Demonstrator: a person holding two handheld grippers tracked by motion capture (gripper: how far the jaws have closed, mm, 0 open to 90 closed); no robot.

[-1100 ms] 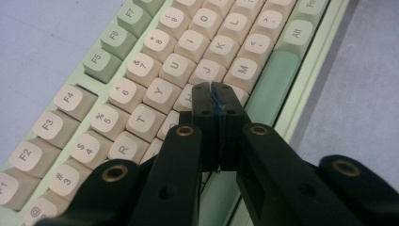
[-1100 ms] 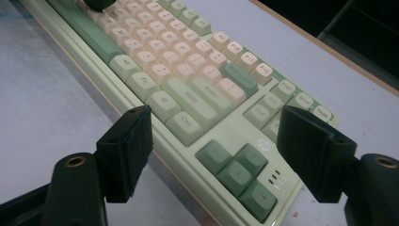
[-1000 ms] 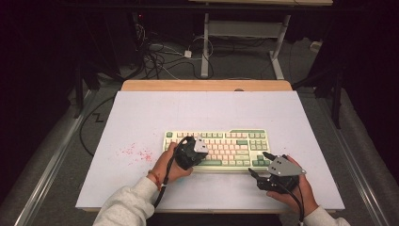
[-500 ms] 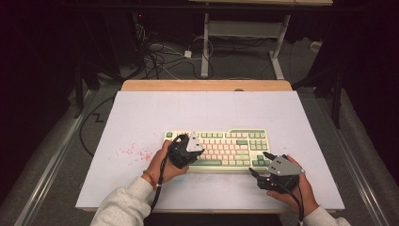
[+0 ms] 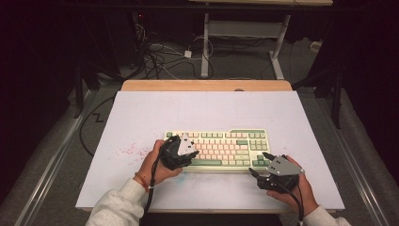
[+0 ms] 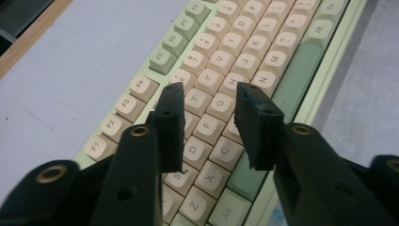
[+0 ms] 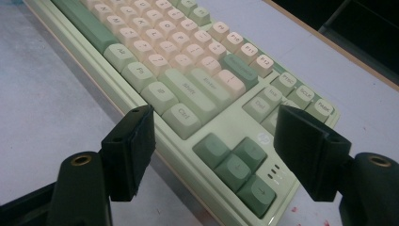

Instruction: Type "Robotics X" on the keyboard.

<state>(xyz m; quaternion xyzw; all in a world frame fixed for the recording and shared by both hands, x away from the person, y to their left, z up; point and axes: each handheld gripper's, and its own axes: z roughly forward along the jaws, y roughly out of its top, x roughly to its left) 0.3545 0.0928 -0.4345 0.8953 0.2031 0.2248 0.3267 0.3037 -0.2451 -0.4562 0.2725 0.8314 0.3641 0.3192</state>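
Two grippers work at one keyboard [image 5: 219,147], which lies flat on the white tabletop [image 5: 207,110], toward the edge nearest the person. The left gripper [image 6: 207,101] hangs over the keyboard's left-centre letter keys, tilted down at them. Its jaws have just been opening and now stand partly apart with nothing between them, only keycaps below the gap, so they look freed from a press or pinch on a key and ready for the next one. The right gripper [image 7: 214,129] sits just off the keyboard's near right corner, by the green arrow keys [image 7: 235,167]. Its jaws are spread wide and empty, straddling that corner without touching it; held low and level there, it seems placed to brace the keyboard should it slide. Faint red specks [image 5: 128,150] mark the tabletop left of the keyboard.
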